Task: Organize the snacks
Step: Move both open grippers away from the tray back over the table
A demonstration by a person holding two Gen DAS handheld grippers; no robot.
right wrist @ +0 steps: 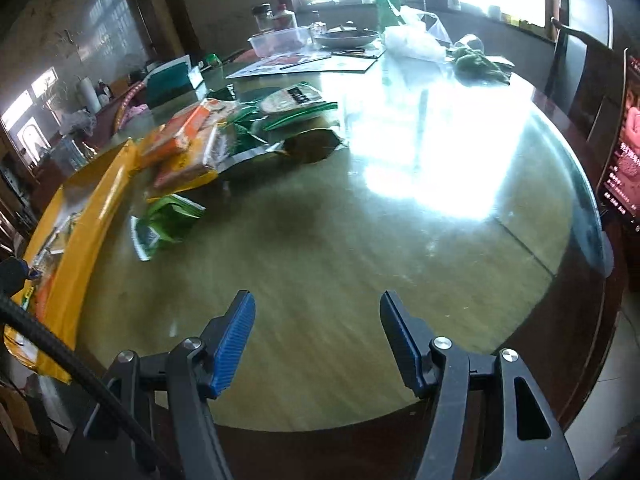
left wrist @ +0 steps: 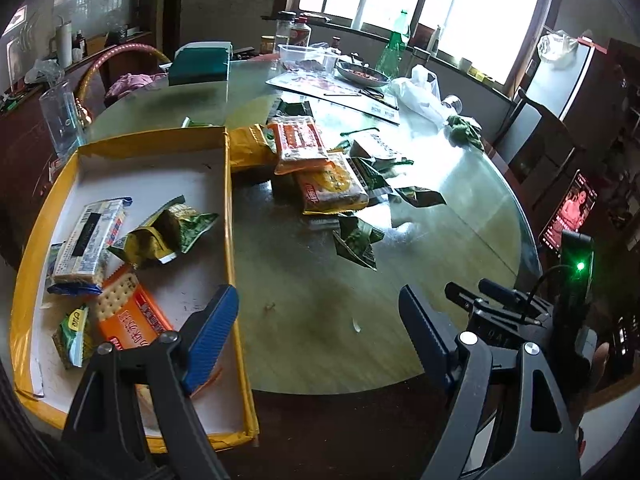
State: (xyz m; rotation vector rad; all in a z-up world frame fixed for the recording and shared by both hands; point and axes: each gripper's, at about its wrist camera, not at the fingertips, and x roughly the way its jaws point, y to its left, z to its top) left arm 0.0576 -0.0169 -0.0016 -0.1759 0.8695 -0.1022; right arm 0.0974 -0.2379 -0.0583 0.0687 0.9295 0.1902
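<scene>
A yellow box (left wrist: 230,216) with a white floor lies at the table's left edge and holds several snack packets, among them an orange cracker pack (left wrist: 128,312) and a white-blue pack (left wrist: 90,240). A pile of orange, yellow and green snack packets (left wrist: 320,160) lies on the table right of the box; it also shows in the right wrist view (right wrist: 192,144). A loose green packet (right wrist: 168,220) lies nearest. My left gripper (left wrist: 316,316) is open and empty, its left finger over the box's near corner. My right gripper (right wrist: 316,332) is open and empty above the table's front edge.
The round glass-topped table (right wrist: 400,200) carries a plastic tub (left wrist: 306,58), a metal bowl (left wrist: 360,72), a green bottle (left wrist: 394,50), papers and a white bag at the far side. A drinking glass (left wrist: 62,120) stands behind the box. A phone screen (left wrist: 568,212) stands at the right.
</scene>
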